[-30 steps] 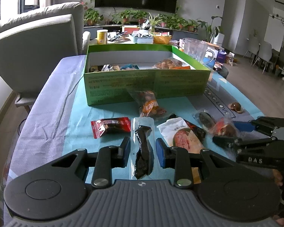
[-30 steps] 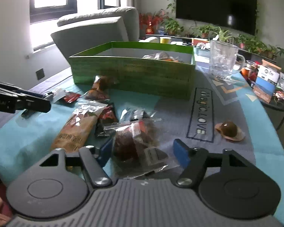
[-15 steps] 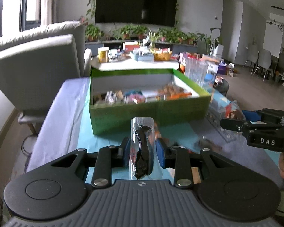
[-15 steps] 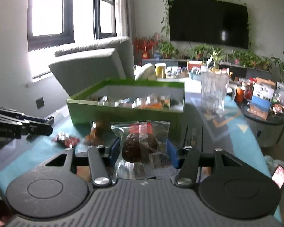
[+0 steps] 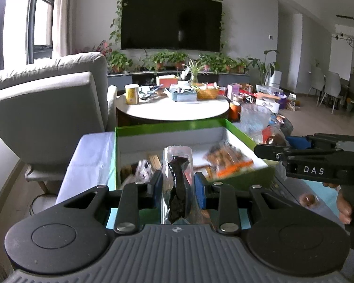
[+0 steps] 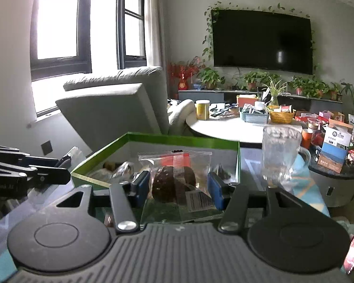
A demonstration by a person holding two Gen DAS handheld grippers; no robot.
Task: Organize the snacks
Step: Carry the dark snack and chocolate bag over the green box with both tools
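Two snacks are held, one in each tongs, above the near edge of a green box point(image 5: 174, 127). In the left tongs point(image 5: 178, 188) a narrow clear packet point(image 5: 177, 184) with a dark strip inside is clamped upright between the blue pads, the jaws standing narrow around it. In the right tongs point(image 6: 179, 189) a wider clear bag point(image 6: 174, 179) with a round dark cake and a red label is gripped by its sides, the jaws set fairly wide on it; a barcode is seen at its lower right.

From the left wrist view, the right tongs point(image 5: 266, 149) are seen just right of the box, with a hand point(image 5: 344, 205) around the handle. From the right wrist view, the left tongs point(image 6: 66, 165) are seen at the left edge, beside the box's point(image 6: 181, 139) near left corner.

Several wrapped snacks point(image 5: 226, 158) lie blurred on the white floor of the box. The box rests on a surface point(image 5: 89, 160) covered with a pale cloth. A glass mug point(image 6: 280, 153) stands just right of the box. Behind, a grey armchair point(image 5: 47, 108) and a round white table point(image 5: 174, 108) crowded with items are seen.
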